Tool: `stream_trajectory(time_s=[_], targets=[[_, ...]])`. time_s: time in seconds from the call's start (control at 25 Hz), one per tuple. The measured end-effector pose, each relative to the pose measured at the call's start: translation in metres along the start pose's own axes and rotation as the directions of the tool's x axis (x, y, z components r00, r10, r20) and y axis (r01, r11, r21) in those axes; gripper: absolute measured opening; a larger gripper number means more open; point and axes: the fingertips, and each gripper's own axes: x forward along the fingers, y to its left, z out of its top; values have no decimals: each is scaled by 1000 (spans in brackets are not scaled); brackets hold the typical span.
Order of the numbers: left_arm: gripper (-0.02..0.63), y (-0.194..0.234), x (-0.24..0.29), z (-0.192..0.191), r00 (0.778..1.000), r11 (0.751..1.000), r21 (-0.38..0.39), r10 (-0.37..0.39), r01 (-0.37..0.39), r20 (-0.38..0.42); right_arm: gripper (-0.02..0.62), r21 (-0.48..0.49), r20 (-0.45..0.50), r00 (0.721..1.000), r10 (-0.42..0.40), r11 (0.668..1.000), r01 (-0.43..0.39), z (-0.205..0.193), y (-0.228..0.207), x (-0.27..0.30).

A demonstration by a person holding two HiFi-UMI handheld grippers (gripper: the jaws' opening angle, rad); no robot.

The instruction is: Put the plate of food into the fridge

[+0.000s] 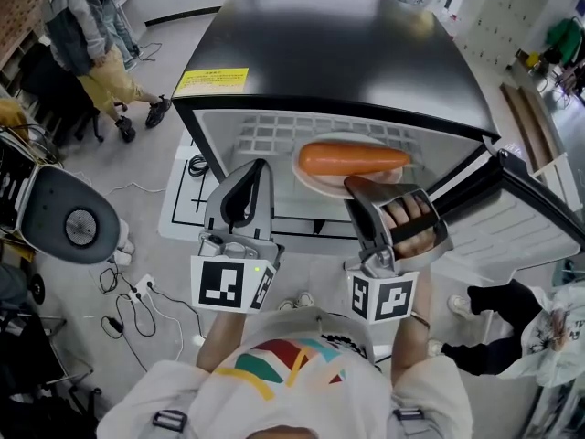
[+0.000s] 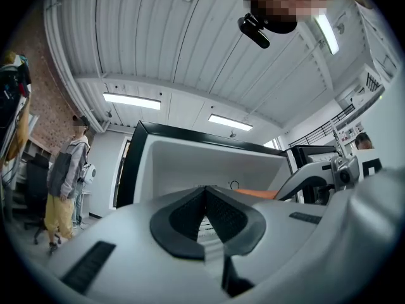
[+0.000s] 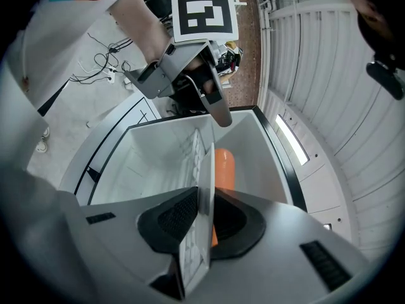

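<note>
A white plate [image 1: 313, 178] with a long orange piece of food [image 1: 355, 157] on it sits inside the open black fridge [image 1: 338, 53], over the wire shelf [image 1: 265, 135]. My right gripper [image 1: 353, 187] is shut on the plate's near rim. In the right gripper view the plate [image 3: 204, 189] stands edge-on between the pads, with the food [image 3: 224, 170] beyond it. My left gripper [image 1: 260, 165] hovers at the fridge opening, left of the plate. It is shut with nothing in it [image 2: 205, 192]. The left gripper view shows the food [image 2: 256, 194] at its right.
The fridge door [image 1: 526, 222] hangs open at the right. A person [image 1: 91, 35] stands at the back left. A round grey device [image 1: 73, 222] and cables [image 1: 137, 291] lie on the floor at the left. Someone's dark legs [image 1: 494, 305] reach in at the right.
</note>
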Motion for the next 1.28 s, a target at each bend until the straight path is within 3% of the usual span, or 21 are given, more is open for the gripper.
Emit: stream_trajectory(time_s=[0.6, 1.28], targets=[[6, 15, 22, -14, 1000, 1000, -22, 9, -9, -23, 57, -2, -6, 997, 73, 997, -73, -11, 8, 30], [6, 17, 35, -27, 999, 999, -37, -11, 9, -51, 52, 58, 21, 988, 154, 986, -155, -14, 8, 55]])
